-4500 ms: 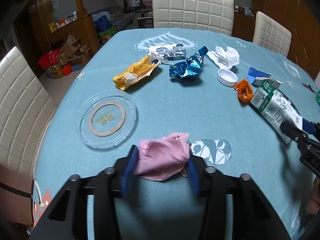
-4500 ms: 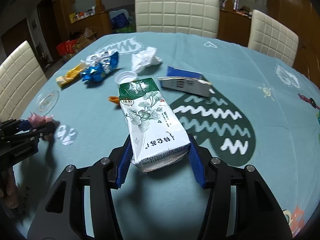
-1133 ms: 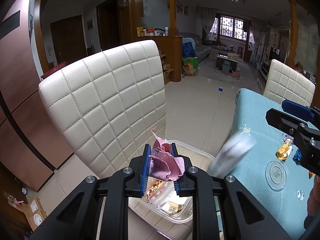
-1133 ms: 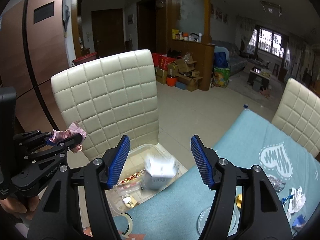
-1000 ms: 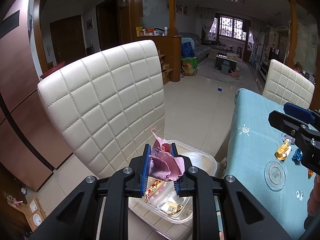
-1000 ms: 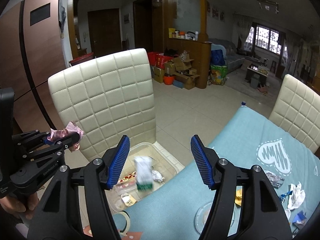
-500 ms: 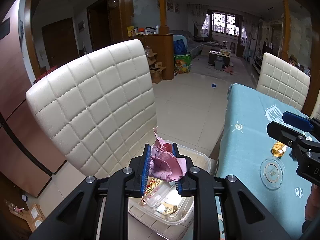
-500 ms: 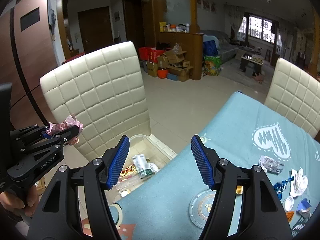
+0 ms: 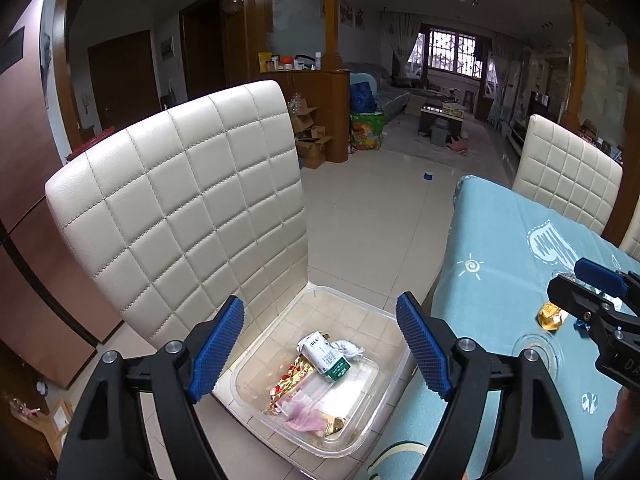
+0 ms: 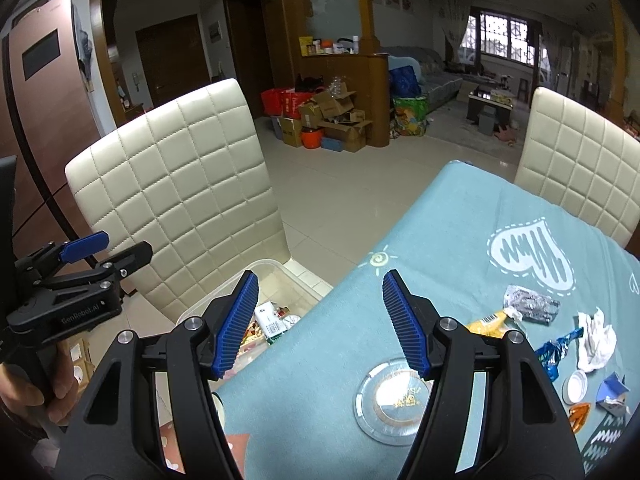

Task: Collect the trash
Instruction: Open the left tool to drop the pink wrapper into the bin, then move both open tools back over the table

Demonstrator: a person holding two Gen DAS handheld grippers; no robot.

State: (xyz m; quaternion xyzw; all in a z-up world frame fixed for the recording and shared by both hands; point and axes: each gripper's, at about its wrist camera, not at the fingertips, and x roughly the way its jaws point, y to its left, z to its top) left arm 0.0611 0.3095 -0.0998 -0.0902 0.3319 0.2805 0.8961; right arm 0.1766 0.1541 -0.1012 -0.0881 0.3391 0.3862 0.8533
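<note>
My left gripper (image 9: 318, 308) hangs over a clear plastic bin (image 9: 360, 308) on the floor; its jaws are opening with nothing between them. In the bin lie the pink wrapper (image 9: 304, 416), a green-and-white milk carton (image 9: 325, 357), a gold wrapper (image 9: 292, 376) and a white tissue (image 9: 349, 350). My right gripper (image 10: 320, 280) stands open and empty above the table's near edge, with the bin (image 10: 276, 270) below it to the left. On the blue tablecloth (image 10: 440, 248) remain a silver wrapper (image 10: 530, 304), a yellow wrapper (image 10: 492, 324), a blue wrapper (image 10: 554, 350) and a crumpled tissue (image 10: 596, 340).
A cream quilted chair (image 9: 180, 200) stands right behind the bin. A clear round lid (image 10: 396, 396), a white cap (image 10: 574, 386), an orange scrap (image 10: 578, 412) and a blue carton piece (image 10: 612, 394) lie on the table. A second chair (image 10: 580, 168) stands at the far side.
My left gripper has opened and the pink wrapper has dropped into the bin. The milk carton, falling a second ago, now lies in the bin. My right gripper has shifted toward the table.
</note>
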